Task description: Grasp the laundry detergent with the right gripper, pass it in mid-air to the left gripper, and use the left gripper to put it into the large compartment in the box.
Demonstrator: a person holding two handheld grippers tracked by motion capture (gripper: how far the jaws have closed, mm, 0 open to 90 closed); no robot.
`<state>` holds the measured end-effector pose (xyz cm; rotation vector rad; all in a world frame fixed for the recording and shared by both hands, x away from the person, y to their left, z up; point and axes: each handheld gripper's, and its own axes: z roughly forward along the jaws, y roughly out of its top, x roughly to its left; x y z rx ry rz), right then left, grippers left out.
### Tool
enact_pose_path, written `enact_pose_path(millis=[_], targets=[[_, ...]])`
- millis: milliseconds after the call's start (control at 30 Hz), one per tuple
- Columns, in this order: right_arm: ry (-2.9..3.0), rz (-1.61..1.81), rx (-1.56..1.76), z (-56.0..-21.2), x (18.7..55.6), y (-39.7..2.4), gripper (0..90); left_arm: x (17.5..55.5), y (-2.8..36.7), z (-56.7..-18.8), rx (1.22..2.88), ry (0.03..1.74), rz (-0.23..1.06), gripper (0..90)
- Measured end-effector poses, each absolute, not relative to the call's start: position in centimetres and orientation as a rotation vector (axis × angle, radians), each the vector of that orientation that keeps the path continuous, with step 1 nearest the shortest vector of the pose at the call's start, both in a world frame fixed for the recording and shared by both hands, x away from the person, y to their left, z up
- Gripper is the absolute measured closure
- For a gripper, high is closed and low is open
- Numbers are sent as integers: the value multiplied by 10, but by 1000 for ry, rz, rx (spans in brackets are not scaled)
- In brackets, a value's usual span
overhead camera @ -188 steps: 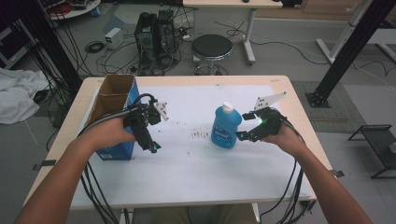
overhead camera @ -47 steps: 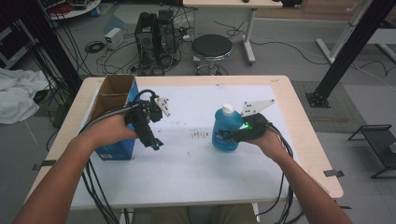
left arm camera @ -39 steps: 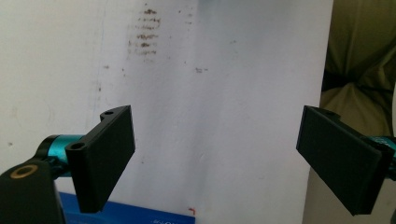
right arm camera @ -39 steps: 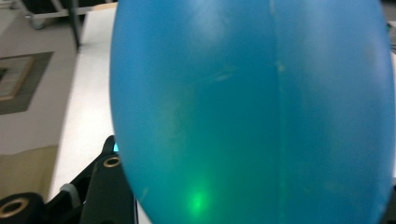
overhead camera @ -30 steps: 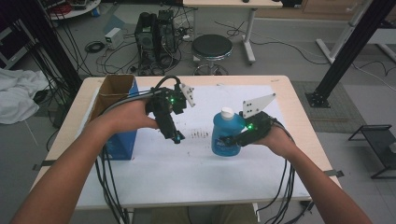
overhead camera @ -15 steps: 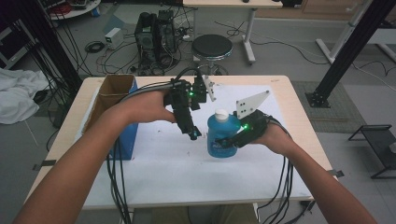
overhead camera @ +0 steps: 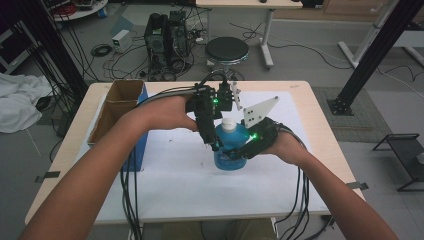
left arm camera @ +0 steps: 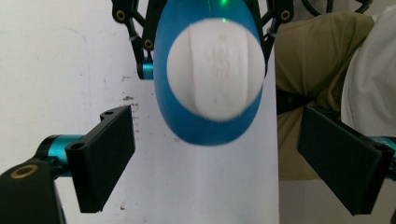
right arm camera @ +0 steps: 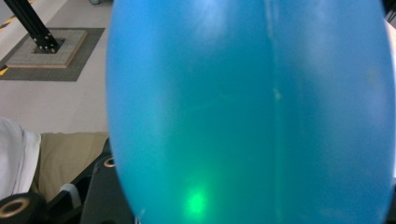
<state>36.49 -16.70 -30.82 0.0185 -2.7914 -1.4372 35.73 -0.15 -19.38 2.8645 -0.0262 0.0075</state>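
A blue bottle (overhead camera: 231, 150) with a white cap (overhead camera: 228, 123) stands at the middle of the white sheet (overhead camera: 170, 175). My right gripper (overhead camera: 236, 153) comes in from the right and is shut on its body. In the right gripper view the blue bottle (right arm camera: 252, 112) sits close up between the jaws. My left gripper (overhead camera: 214, 144) hangs pointing down just left of the cap. In the left gripper view the bottle (left arm camera: 205, 126) and its cap (left arm camera: 215, 70) lie straight ahead. There my left gripper (left arm camera: 215, 163) is open, its pads apart from the bottle.
A cardboard box (overhead camera: 120, 107) with a blue side stands at the table's left. The wooden table edge (overhead camera: 320, 130) runs along the right. Cables trail off the near edge. A black stool (overhead camera: 227, 50) and equipment stand on the floor beyond.
My left gripper has swung from beside the box rightward to above the bottle. My right gripper has carried the bottle a little left toward the table's middle.
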Motion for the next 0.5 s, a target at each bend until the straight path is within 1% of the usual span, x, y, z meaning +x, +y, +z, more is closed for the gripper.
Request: enact_pose_path(millis=[33,500], targets=[[-2797,-1465,60,-308,367,-164,432,358,-4,-195,2869,-32,10,116],[-2785,-1439,55,-306,367,-156,432,361,-18,-199,2900,-44,-3,116]])
